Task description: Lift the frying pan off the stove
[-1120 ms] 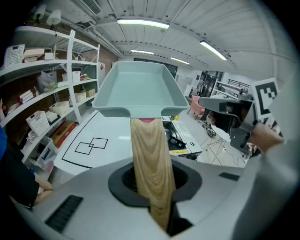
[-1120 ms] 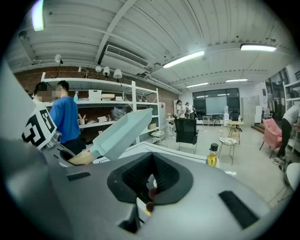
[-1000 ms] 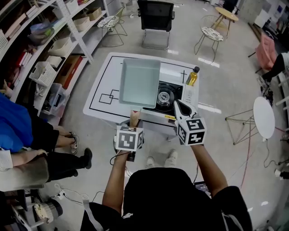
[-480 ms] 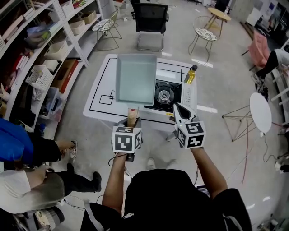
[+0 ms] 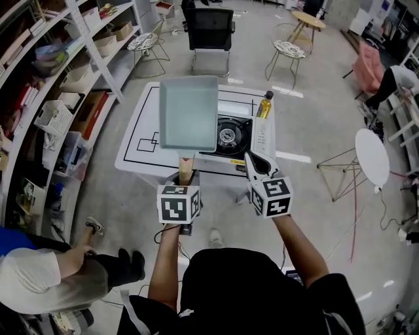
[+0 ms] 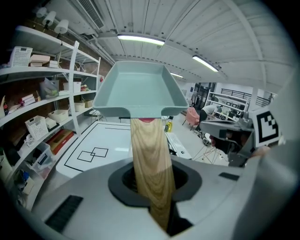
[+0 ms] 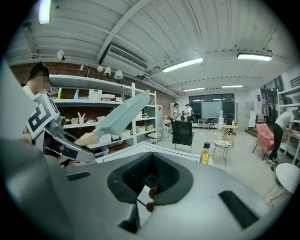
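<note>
Left gripper (image 5: 186, 183) is clamping its fingers on the wooden handle (image 5: 186, 167) | frying pan (image 5: 188, 111) is rising clear, baring the stove (image 5: 230, 136) at frame centre | right gripper (image 5: 253, 160) is hanging beside it, fingers closed and empty | lift is looking all but done

oil bottle (image 5: 264, 105) on white table (image 5: 141, 114); black chair (image 5: 211, 29) beyond.

frying pan (image 5: 188, 112) x1 | stove (image 5: 229, 136) x1 | oil btl (image 5: 264, 105) x1 | bench (image 5: 139, 118) x1 | L hand-held gripper (image 5: 186, 175) + R hand-held gripper (image 5: 253, 159) = x2 | office chair (image 5: 209, 29) x1 | wire chairs (image 5: 145, 43) (image 5: 288, 48) x2 | round tables (image 5: 371, 157) (image 5: 306, 18) x2 | pink chair (image 5: 368, 70) x1
</note>
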`<control>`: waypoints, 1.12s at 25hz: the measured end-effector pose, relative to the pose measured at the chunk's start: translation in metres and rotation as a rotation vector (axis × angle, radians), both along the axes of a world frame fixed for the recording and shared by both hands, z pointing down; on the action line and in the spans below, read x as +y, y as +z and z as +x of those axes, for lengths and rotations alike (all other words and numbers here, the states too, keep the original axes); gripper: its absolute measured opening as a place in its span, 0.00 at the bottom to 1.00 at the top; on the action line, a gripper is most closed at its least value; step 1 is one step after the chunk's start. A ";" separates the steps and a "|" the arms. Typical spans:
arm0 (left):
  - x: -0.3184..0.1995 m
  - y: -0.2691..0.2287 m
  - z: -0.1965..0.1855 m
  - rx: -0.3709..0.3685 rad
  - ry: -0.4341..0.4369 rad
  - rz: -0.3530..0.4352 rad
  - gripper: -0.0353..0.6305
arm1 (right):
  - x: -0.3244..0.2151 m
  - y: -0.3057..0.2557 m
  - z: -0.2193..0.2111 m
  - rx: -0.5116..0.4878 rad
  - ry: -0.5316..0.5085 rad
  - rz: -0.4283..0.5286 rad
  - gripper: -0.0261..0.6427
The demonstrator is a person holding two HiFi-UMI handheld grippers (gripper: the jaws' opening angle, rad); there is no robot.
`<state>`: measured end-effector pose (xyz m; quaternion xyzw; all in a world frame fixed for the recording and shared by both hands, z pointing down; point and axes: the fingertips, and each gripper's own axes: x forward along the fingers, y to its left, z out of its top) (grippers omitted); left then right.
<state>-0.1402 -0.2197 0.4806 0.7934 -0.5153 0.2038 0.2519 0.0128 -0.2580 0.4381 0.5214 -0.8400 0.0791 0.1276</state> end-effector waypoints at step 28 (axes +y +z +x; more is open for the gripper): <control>0.149 -0.033 0.076 -0.016 -0.058 0.078 0.15 | 0.143 -0.023 0.066 -0.030 -0.060 0.060 0.03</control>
